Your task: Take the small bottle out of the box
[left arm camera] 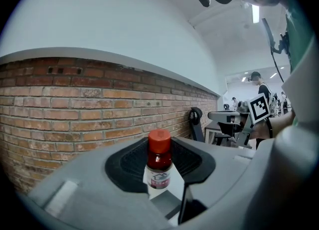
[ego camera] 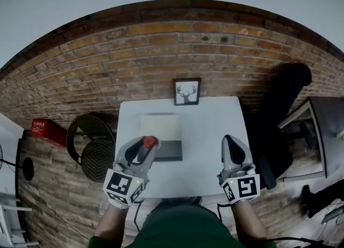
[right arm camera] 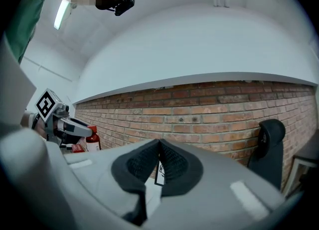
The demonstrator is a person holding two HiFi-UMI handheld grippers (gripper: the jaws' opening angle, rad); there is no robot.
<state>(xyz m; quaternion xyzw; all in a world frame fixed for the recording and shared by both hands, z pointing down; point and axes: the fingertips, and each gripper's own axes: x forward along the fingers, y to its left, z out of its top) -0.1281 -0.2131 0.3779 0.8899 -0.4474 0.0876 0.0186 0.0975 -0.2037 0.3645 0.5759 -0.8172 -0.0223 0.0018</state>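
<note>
A small brown bottle with a red cap (ego camera: 150, 142) and a white label (left arm camera: 159, 164) stands upright between the pads of my left gripper (ego camera: 146, 147), which is shut on it. It is held above the near left part of the white table (ego camera: 215, 123), just in front of the box (ego camera: 169, 150). The box has a grey body and a white flap lying behind it. From the right gripper view the bottle (right arm camera: 92, 138) shows at the far left. My right gripper (ego camera: 233, 143) hovers over the table's near right side, shut with nothing between its touching pads (right arm camera: 172, 161).
A framed deer picture (ego camera: 187, 91) stands at the table's far edge before a brick wall (ego camera: 161, 53). A black office chair (ego camera: 279, 112) and a desk (ego camera: 322, 128) are to the right. A round wicker stool (ego camera: 94, 147) and a red crate (ego camera: 44, 128) are to the left.
</note>
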